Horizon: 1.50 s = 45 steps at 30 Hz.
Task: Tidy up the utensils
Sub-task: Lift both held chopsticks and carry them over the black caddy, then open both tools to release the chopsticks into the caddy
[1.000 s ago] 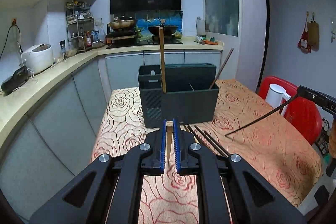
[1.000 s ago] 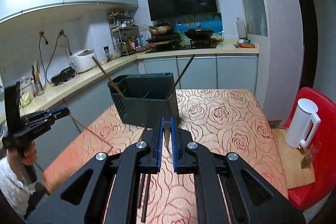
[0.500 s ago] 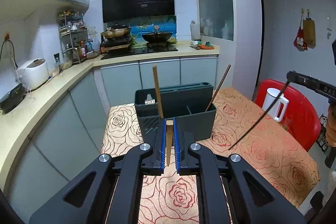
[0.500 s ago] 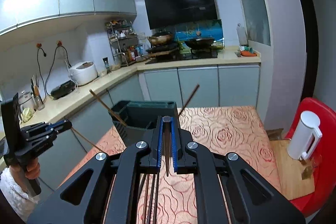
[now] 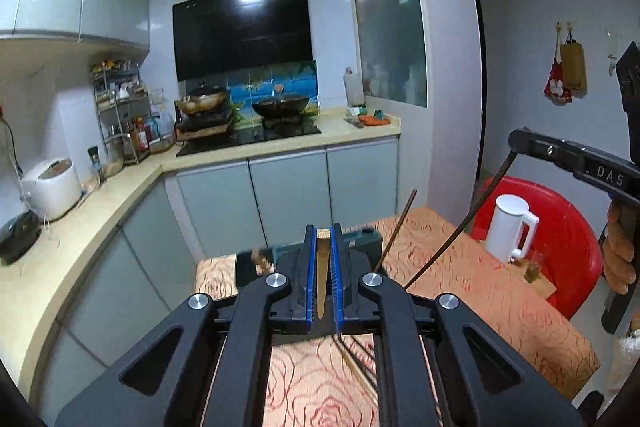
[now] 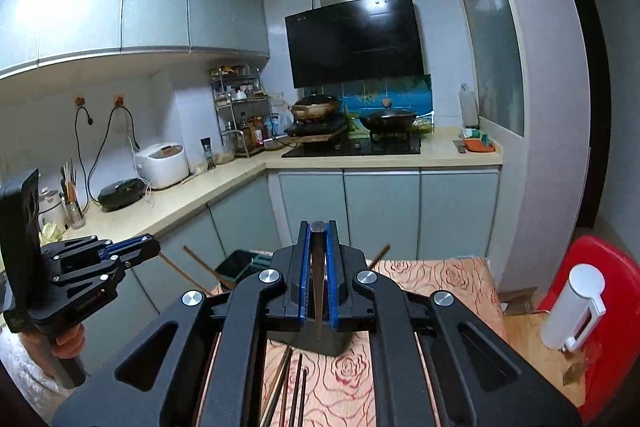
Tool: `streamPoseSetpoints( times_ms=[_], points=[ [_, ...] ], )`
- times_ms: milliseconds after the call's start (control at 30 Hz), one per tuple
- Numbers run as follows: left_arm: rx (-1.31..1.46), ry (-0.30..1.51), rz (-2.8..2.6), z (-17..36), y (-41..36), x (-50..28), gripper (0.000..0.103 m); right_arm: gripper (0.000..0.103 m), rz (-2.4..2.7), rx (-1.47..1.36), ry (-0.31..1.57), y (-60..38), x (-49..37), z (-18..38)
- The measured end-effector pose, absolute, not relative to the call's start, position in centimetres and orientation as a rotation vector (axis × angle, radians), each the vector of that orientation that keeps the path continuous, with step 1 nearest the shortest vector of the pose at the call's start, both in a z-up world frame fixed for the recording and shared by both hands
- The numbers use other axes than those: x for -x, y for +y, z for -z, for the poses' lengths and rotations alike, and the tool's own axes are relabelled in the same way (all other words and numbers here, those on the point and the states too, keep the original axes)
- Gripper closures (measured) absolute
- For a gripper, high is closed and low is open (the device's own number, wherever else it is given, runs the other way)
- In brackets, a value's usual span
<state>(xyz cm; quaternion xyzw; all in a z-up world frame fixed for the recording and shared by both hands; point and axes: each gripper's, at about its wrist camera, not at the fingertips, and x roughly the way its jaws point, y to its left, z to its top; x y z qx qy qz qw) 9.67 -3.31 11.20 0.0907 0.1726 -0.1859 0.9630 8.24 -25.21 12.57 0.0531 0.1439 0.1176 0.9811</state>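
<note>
My left gripper [image 5: 322, 231] is shut on a light wooden chopstick [image 5: 321, 275], held high above the dark utensil holder [image 5: 362, 254], which is mostly hidden behind the jaws. My right gripper [image 6: 318, 225] is shut on a dark chopstick [image 6: 318, 283]; seen from the left wrist view [image 5: 516, 143] that chopstick [image 5: 460, 227] hangs down toward the table. The holder [image 6: 236, 267] shows partly in the right wrist view, with a chopstick [image 6: 378, 255] leaning in it. Several loose chopsticks [image 6: 294, 391] lie on the rose-patterned tablecloth [image 6: 452, 275] below.
A white kettle [image 5: 510, 227] stands at the table's right edge by a red chair [image 5: 568, 243]. The kitchen counter [image 5: 80, 211] with a rice cooker [image 5: 52, 187] runs along the left and back. The other gripper shows at left in the right wrist view [image 6: 132, 251].
Both grippers have risen and tilted up with their chopsticks; the holder has dropped low in both views and is now mostly hidden behind the jaws.
</note>
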Motion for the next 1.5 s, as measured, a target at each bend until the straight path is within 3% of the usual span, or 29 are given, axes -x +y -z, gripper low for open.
streamPoseSetpoints(
  times_ms=[267, 733, 1300, 1400, 1433, 1500],
  points=[
    [-0.2, 0.346, 0.355, -12.1, -6.2, -13.6, 0.097, 0.095, -0.248, -0.098, 0.315, -24.2, -11.6, -13.2],
    [-0.176, 0.482, 0.308, -7.3, -6.1, -20.7, 0.096, 0.095, -0.287, -0.072, 0.417, -21.2, -18.2, -11.3],
    [-0.174, 0.486, 0.327, -6.5, -6.3, -21.8, 0.096, 0.095, -0.26, -0.049, 0.507, -19.4, -21.1, -7.8],
    [-0.161, 0.488, 0.32, -6.7, -6.0, -22.0, 0.096, 0.092, -0.26, -0.048, 0.503, -19.5, -21.4, -7.9],
    [-0.157, 0.491, 0.322, -6.7, -5.9, -22.0, 0.095, 0.083, -0.261, -0.051, 0.503, -19.5, -21.3, -8.0],
    [-0.149, 0.485, 0.317, -7.0, -5.6, -21.9, 0.078, 0.064, -0.253, -0.065, 0.491, -19.6, -21.1, -8.2]
  ],
)
